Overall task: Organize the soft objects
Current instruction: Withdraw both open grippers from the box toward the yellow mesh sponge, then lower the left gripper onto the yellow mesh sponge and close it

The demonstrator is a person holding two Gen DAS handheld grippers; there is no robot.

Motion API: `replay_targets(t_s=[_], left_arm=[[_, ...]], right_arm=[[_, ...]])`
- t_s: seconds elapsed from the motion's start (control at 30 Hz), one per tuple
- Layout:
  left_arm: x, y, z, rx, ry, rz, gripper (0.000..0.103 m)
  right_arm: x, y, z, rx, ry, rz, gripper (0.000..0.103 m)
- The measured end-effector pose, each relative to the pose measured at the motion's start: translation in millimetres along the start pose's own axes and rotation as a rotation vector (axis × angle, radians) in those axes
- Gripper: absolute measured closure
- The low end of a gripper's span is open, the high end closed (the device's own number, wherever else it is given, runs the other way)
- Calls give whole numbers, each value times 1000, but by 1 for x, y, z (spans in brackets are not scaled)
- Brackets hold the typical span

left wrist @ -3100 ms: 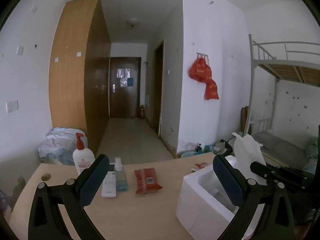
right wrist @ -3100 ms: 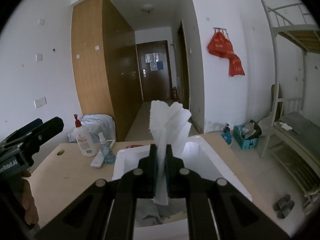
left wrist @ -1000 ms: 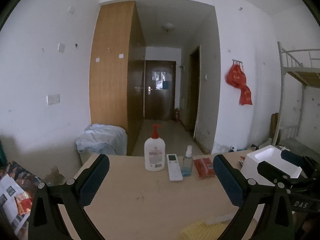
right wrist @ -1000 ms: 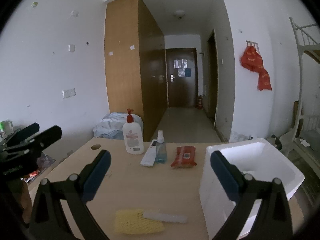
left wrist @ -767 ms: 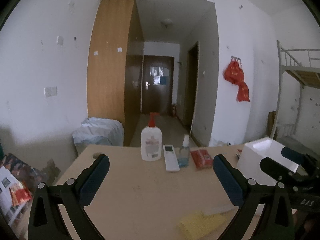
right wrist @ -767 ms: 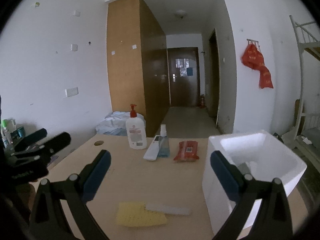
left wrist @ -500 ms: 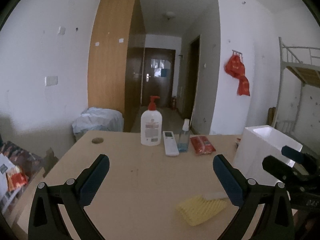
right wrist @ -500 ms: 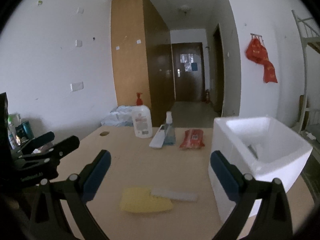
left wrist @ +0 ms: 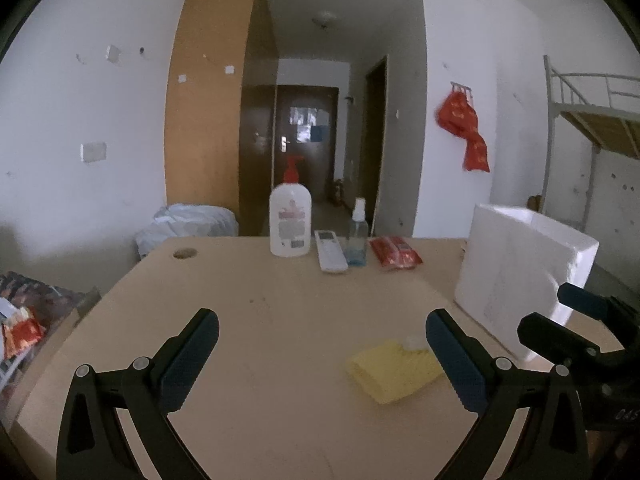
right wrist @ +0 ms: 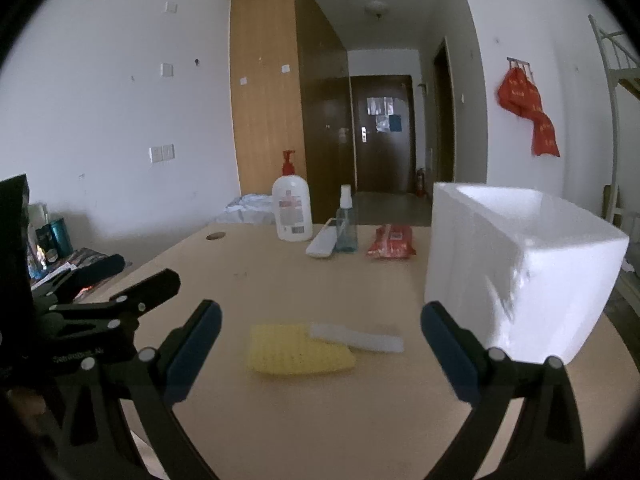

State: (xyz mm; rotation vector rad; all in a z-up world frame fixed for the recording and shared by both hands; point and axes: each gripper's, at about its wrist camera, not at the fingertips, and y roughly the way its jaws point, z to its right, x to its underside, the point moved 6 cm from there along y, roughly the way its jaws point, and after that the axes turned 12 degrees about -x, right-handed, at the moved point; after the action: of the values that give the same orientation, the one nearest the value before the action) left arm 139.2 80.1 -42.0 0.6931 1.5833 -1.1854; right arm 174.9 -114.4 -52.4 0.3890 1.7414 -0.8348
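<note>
Lay dead ahead of the right hand-held gripper (right wrist: 320, 344), that yellow sponge (right wrist: 298, 350), flat on the surface (right wrist: 280, 280) beside the white foam box (right wrist: 520, 264), long axis running left-right. Sat off to the right of the left hand-held gripper (left wrist: 322, 350). Both spread wide, holding nothing. Looked closer to the right one.

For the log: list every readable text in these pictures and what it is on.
"DAS", partial and upside down: right gripper body.
"GenRobot.AI", blurred and uncertain: left gripper body.
Pump bottle label: too blurred.
Red pack label: too small.
Red bags on wall: print unreadable.
Door papers: unreadable.
</note>
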Motion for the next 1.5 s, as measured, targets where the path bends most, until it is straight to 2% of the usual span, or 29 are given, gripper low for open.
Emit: replay_targets(t_s=[0.13, 0.63, 0.87, 0.97, 1.03, 1.27, 1.43, 1.5], left_arm=[[15, 7, 5, 24, 5, -39, 0], [29, 33, 25, 72, 37, -120, 0], [37, 57, 33, 119, 35, -211, 2], [42, 65, 36, 135, 40, -236, 8], [45, 73, 39, 134, 45, -265, 17], [54, 90, 50, 161, 58, -357, 37], [58, 98, 57, 195, 63, -404, 58], [60, 101, 59, 207, 68, -425, 60]], right_arm=[[7, 0, 1, -4, 15, -11, 2], [10, 16, 11, -57, 62, -63, 2], [11, 24, 15, -70, 61, -86, 2], [12, 26, 18, -77, 70, -93, 2], [14, 30, 20, -79, 70, -107, 2], [16, 37, 26, -80, 79, -132, 2], [16, 44, 33, -77, 89, -154, 2], [16, 48, 35, -78, 92, -165, 2]])
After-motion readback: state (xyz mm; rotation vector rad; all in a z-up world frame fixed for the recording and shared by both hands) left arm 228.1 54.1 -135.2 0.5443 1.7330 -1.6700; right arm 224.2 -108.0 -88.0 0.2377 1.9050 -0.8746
